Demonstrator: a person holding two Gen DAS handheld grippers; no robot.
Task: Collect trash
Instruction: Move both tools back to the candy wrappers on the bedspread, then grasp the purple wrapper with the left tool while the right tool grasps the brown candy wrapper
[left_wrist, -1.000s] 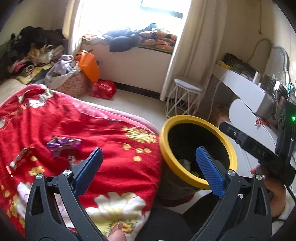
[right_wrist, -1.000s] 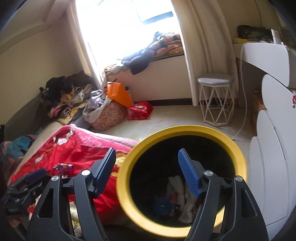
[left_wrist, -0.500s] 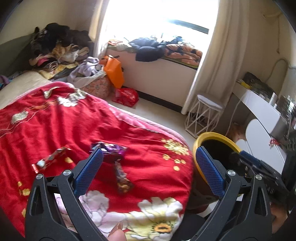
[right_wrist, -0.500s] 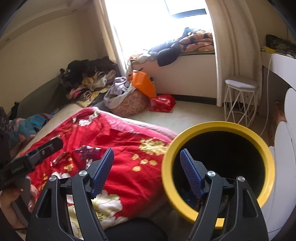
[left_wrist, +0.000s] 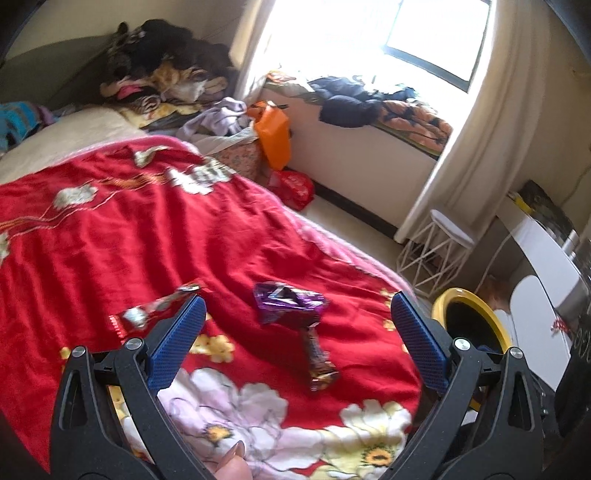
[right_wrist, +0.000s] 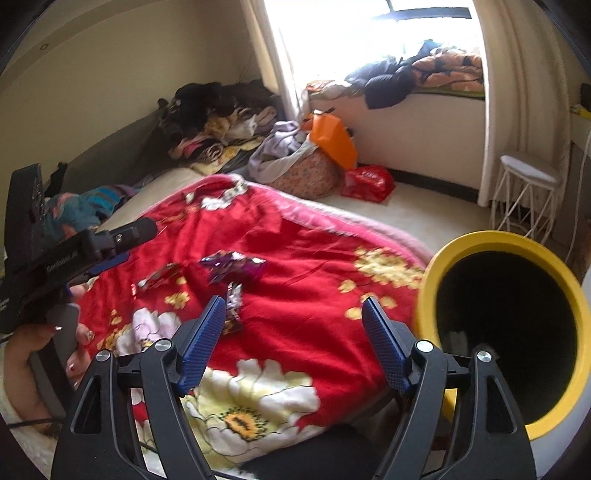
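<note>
Both grippers have swung away from the yellow bin (right_wrist: 506, 332) and now look over the red flower blanket (left_wrist: 147, 236); a second ago the bin filled the middle of the right view, and now it sits at the right edge of both views.

Left gripper (left_wrist: 295, 332) has its two blue pads wide apart with nothing between them; it hangs over the blanket; a bit of a fingertip (left_wrist: 231, 467) shows at the bottom of its view. Just past the pads lies a purple wrapper (left_wrist: 290, 301), crumpled and shiny; touching its near side is a long brown wrapper (left_wrist: 319, 356) that points toward the gripper; to the left, behind the left pad, is a red and silver wrapper (left_wrist: 155, 310), partly hidden.

Right gripper (right_wrist: 293, 334) also has its pads apart and holds nothing; the brown wrapper lies just beside its left pad, the purple one a little past it. At the left of this view a hand (right_wrist: 33, 354) holds the black handle of the left gripper.

All three wrappers rest on the blanket, well apart from the bin; the bin stands on the floor next to the bed, and its inside is dark.

Farther off are a pile of clothes (right_wrist: 221, 118) by the wall, an orange bag (right_wrist: 332, 140), a red bag (right_wrist: 369, 182) on the floor, a white stool (right_wrist: 526, 195), and a bright window (left_wrist: 436, 37) with a curtain.
</note>
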